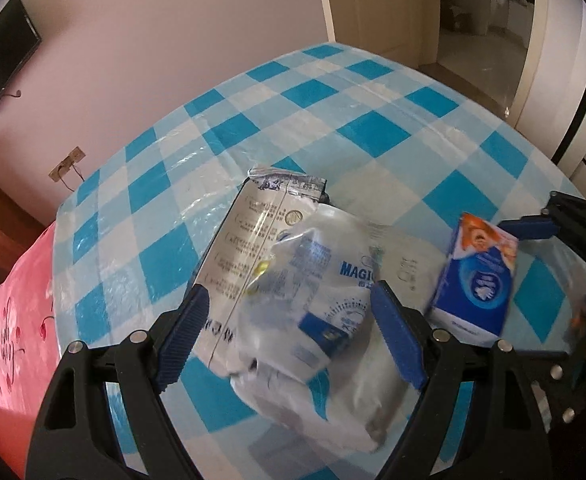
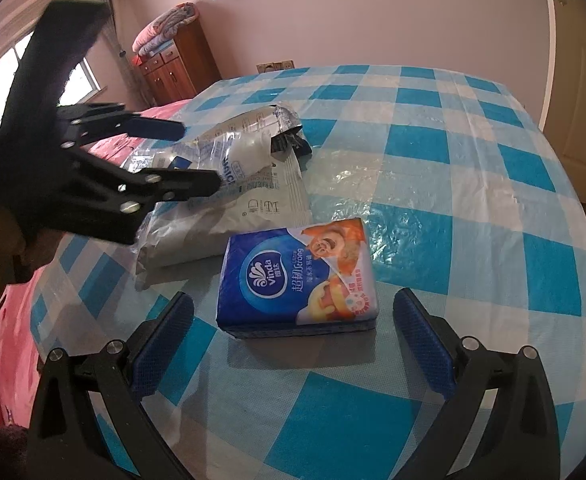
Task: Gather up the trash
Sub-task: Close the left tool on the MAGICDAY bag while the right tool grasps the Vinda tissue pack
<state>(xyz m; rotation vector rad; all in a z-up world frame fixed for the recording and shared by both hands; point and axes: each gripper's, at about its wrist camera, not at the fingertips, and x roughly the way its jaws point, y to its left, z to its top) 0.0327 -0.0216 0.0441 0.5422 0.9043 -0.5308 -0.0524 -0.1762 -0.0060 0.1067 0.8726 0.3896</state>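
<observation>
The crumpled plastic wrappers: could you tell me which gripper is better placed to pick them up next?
Left. The left gripper is open and straddles the crumpled plastic wrappers, while the right gripper faces the tissue pack.

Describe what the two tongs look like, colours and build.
Both are alike. The left tongs and the right tongs have matte black plastic linkage arms shaped like open triangular frames, joined by round silver rivets. Each finger ends in a long dark blue pad with a fine ribbed or dimpled texture. No cables or sleeves show.

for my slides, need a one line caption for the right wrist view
Open right gripper faces a blue tissue pack; open left gripper over crumpled wrappers.
</observation>
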